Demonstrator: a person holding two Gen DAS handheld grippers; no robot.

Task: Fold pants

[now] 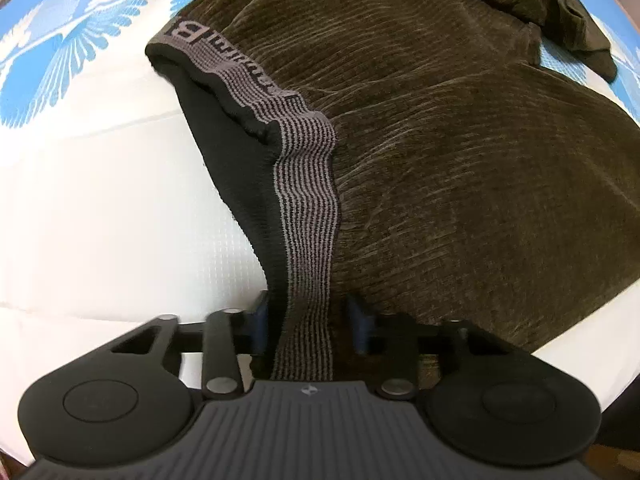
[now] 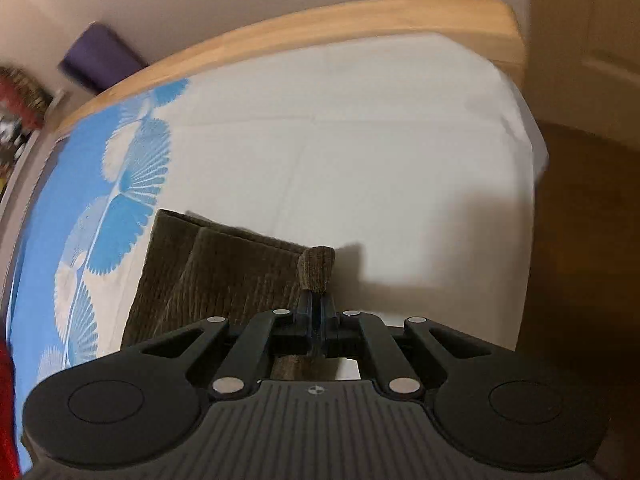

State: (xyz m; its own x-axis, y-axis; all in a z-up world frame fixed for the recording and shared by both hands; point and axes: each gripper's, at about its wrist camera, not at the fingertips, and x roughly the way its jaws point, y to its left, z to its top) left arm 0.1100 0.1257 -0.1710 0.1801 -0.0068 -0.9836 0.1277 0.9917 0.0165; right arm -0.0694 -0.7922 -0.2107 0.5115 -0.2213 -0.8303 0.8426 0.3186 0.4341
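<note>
Striped waistband [image 1: 306, 216] runs between the left tongs [image 1: 308, 320], whose pads stand partly apart. Right tongs [image 2: 318, 304] pinch a fold of the brown pants [image 2: 224, 276] on the bed [image 2: 360, 152], below its wooden frame [image 2: 320, 24].

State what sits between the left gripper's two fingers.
The pants' striped waistband runs between the left gripper's blue fingers, seen in the left wrist view.
</note>
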